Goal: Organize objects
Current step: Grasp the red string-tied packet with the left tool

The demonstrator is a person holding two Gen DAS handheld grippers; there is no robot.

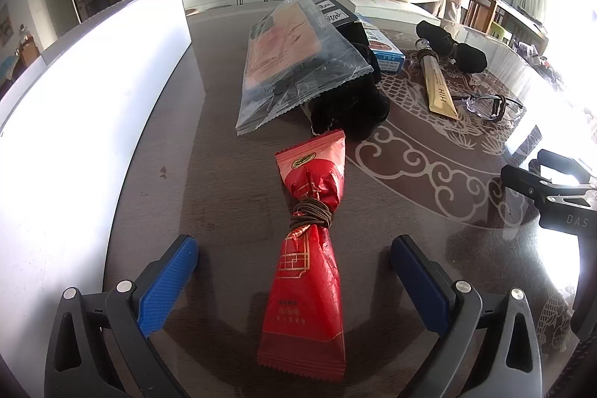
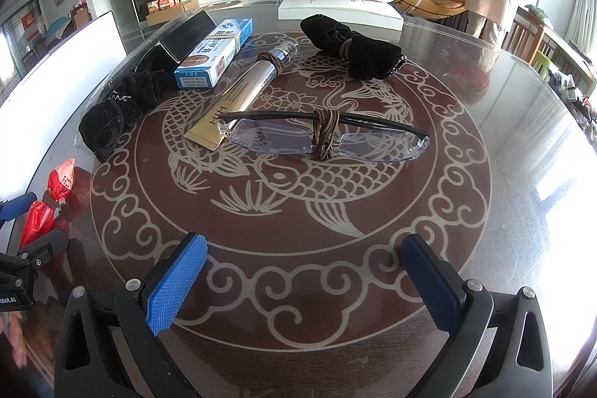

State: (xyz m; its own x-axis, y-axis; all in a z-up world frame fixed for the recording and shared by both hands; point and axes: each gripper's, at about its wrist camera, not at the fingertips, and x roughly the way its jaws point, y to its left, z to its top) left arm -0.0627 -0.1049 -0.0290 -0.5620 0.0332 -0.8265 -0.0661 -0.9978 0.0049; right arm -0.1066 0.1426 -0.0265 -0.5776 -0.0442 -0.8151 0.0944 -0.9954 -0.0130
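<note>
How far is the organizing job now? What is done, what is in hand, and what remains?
Done: the red packet, glasses and gold tube each carry a brown band. In hand: nothing; the left gripper stands open around the packet, the right gripper is open over bare table. Left: everything still lies scattered.

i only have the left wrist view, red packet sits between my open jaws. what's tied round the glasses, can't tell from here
Observer: A brown cord is wound round the bridge of the glasses.
Operator: is the right gripper holding anything
Observer: No, the right gripper is open over bare table.
Operator: anything on that gold tube
Observer: The gold tube has a brown band near its clear cap.
</note>
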